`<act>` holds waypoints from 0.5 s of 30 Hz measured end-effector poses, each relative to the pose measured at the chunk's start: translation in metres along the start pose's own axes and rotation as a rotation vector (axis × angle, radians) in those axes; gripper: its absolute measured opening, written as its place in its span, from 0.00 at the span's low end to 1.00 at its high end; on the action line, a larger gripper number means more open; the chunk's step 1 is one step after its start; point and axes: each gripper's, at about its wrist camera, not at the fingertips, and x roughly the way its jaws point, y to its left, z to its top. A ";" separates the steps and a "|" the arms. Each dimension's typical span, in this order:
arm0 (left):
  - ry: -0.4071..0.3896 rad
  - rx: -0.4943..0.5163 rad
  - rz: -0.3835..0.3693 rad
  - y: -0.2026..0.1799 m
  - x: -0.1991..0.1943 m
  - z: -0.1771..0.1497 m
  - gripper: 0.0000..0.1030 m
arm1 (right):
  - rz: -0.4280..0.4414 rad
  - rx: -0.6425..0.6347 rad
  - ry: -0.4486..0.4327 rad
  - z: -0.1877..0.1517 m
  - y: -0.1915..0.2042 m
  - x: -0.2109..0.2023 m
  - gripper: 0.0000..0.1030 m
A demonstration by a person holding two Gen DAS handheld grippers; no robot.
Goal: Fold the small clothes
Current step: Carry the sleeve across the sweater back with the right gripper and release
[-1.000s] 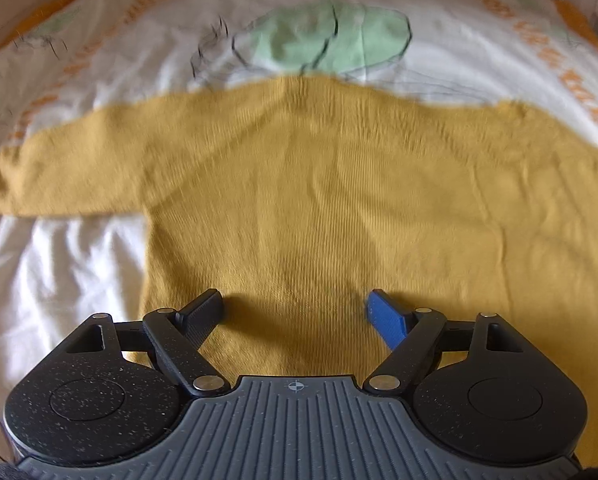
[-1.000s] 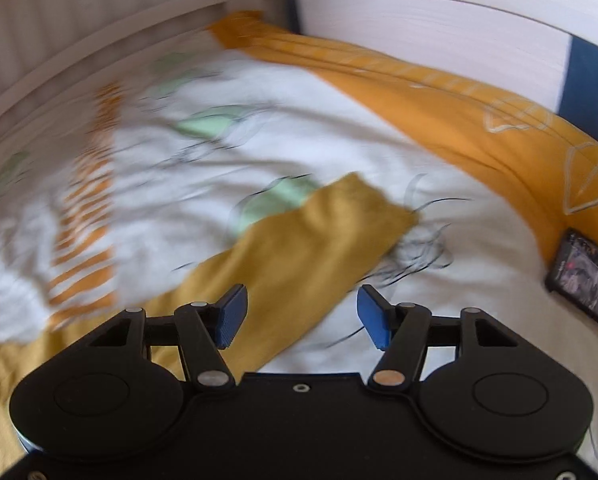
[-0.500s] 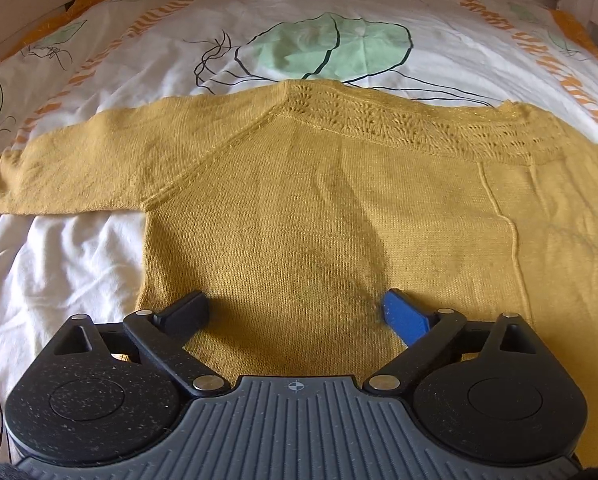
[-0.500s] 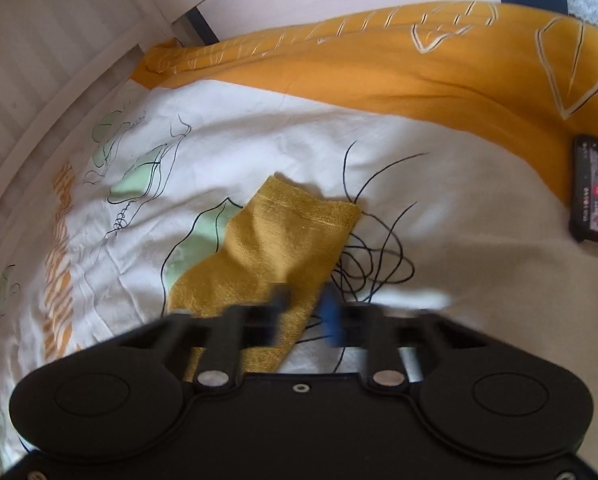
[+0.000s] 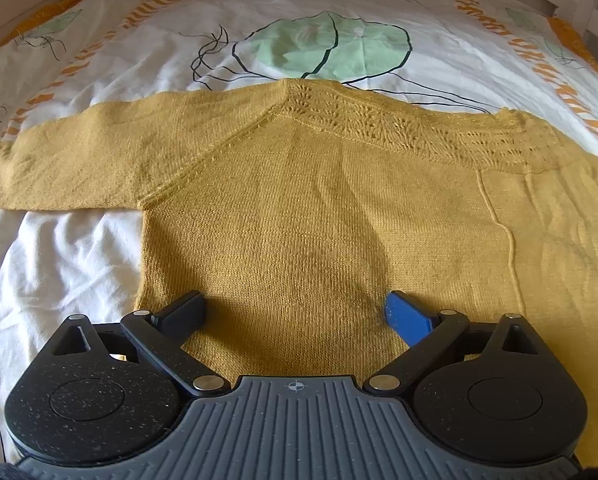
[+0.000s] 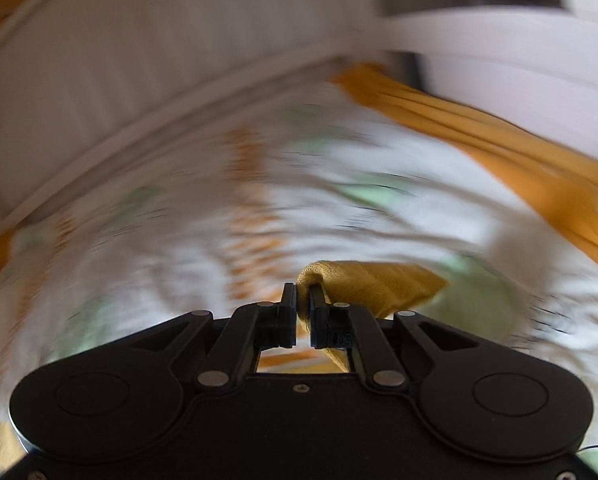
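one mustard-yellow knitted sweater (image 5: 299,208) lies spread flat on the bed, its lace-patterned yoke toward the far side and its body reaching down to the near edge of the left wrist view. one sleeve (image 5: 71,164) stretches out flat to the left in that view, lying on the cover; the other side of the garment runs out of the picture on the right. a single raised seam line runs down the right part of the body.

in the right wrist view, one bunched fold of the same yellow knit, the sleeve end (image 6: 375,286), is pinched in the right claw (image 6: 303,300). its two fingers are closed almost together on the fabric, which bulges out above and to the right of the tips and hangs clear of the cover. that view is heavily blurred.

the left claw (image 5: 295,312) sits low over the sweater's hem area with its two fingers spread wide, one black (image 5: 183,312) and one blue (image 5: 407,316), nothing gripped between them; whether the tips touch the knit i cannot tell.

under the sweater is one white duvet cover (image 5: 259,28) printed with green leaves, black line drawing and orange dashed stripes, with an orange border (image 6: 519,160) at its edge. pale wooden bed rails (image 6: 179,92) curve behind it.
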 end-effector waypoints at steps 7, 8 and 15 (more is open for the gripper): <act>0.032 -0.083 -0.098 0.033 -0.018 0.004 0.88 | 0.252 -0.201 0.036 -0.040 0.147 -0.009 0.12; 0.030 -0.104 -0.104 0.040 -0.022 0.004 0.88 | 0.276 -0.239 0.047 -0.051 0.165 -0.007 0.12; -0.012 -0.159 -0.089 0.082 -0.046 -0.001 0.82 | 0.379 -0.402 0.205 -0.152 0.254 0.027 0.12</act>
